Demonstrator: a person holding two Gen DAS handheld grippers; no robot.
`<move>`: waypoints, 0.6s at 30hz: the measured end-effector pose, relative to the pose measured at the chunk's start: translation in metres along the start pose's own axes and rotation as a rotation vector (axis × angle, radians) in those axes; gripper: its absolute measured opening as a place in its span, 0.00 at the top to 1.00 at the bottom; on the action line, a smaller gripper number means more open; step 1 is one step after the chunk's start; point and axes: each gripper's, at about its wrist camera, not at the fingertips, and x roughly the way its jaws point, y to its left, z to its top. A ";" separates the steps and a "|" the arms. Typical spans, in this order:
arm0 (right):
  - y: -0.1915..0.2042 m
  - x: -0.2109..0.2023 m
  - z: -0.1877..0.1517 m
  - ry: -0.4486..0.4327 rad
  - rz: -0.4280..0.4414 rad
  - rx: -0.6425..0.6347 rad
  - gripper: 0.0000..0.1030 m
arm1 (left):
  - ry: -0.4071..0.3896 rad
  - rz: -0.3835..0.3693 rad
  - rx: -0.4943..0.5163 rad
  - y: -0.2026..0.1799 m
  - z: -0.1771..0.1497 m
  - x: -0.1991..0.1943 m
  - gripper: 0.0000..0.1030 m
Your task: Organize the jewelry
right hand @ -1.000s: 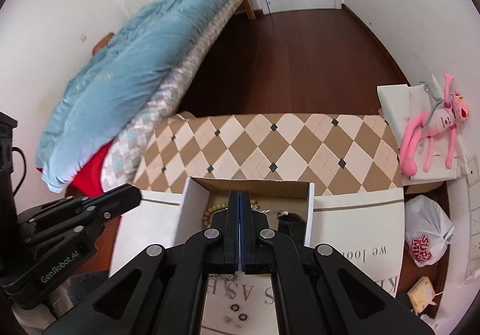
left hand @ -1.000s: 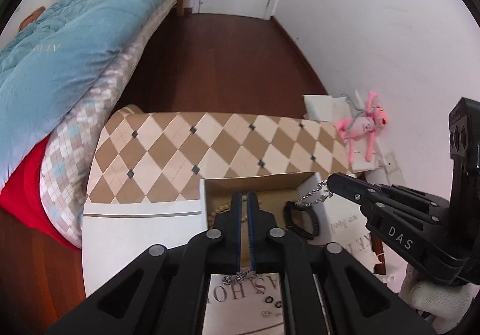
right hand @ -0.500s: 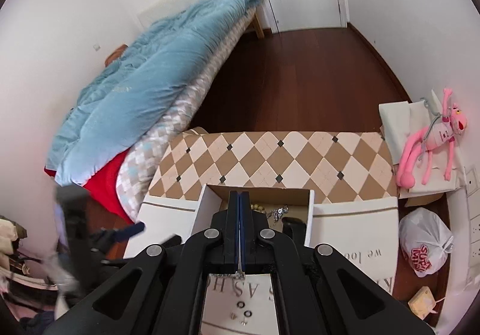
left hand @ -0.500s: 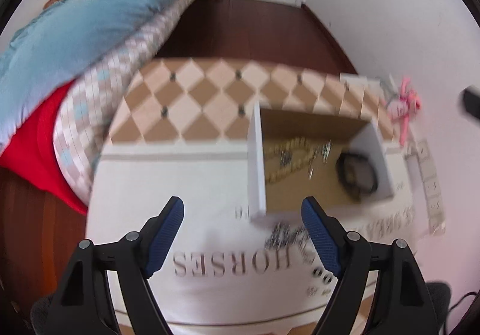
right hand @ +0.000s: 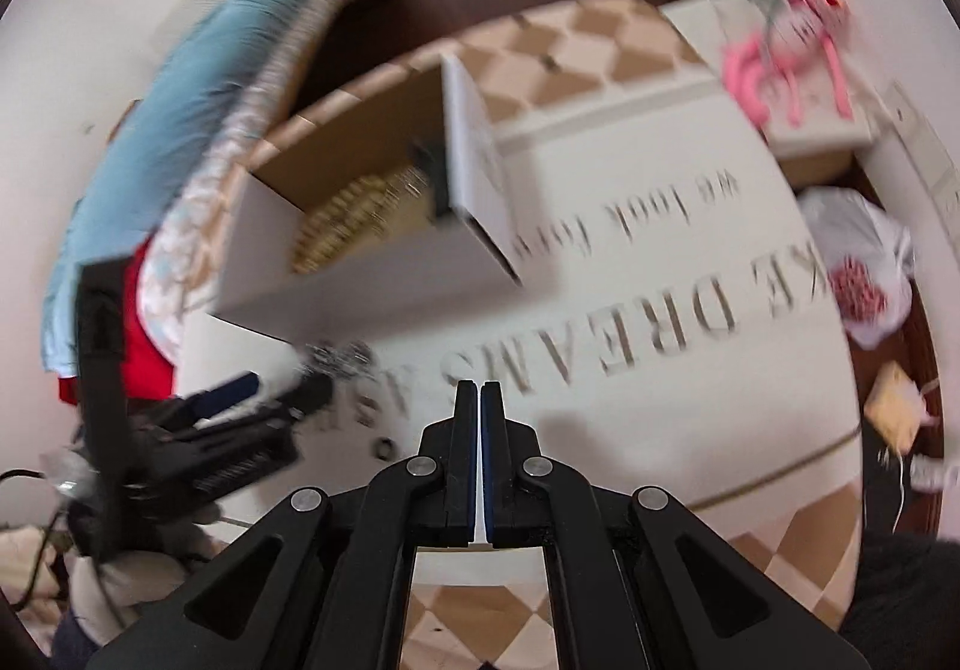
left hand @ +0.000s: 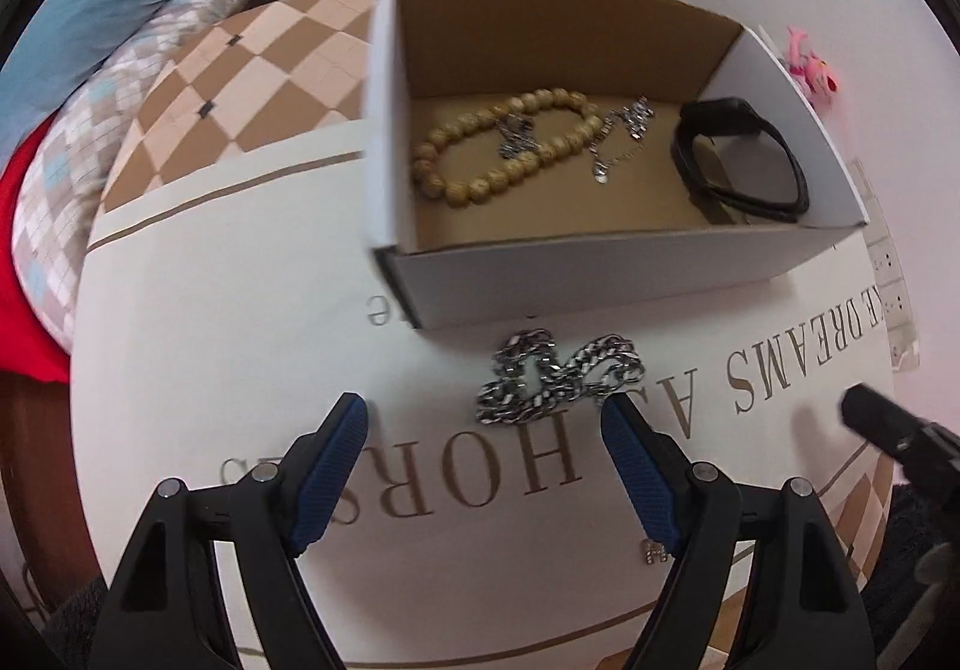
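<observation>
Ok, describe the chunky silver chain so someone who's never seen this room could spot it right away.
Find the open cardboard box on the white cloth printed with large grey letters. Just outside its near wall, on the cloth, lies the chunky silver chain, bunched in loops ahead of the open left gripper. Unlike the thinner silver chains, it is outside the box and has heavy, broad links.

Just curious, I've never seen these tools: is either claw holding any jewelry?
No. The left gripper is open near the chunky silver chain; the right gripper is shut on nothing.

Bright, even light; fisheye-bent edges; right wrist view smeared by motion.
</observation>
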 end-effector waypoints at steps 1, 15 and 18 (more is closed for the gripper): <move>-0.001 0.003 -0.002 0.003 -0.002 0.002 0.93 | -0.004 0.005 0.009 -0.002 0.000 0.001 0.24; 0.006 0.006 -0.010 0.014 0.019 -0.020 0.64 | -0.092 -0.060 0.045 -0.003 -0.014 -0.033 0.93; 0.014 0.003 -0.017 0.021 0.046 -0.040 0.64 | -0.112 -0.067 0.031 0.003 -0.024 -0.050 0.93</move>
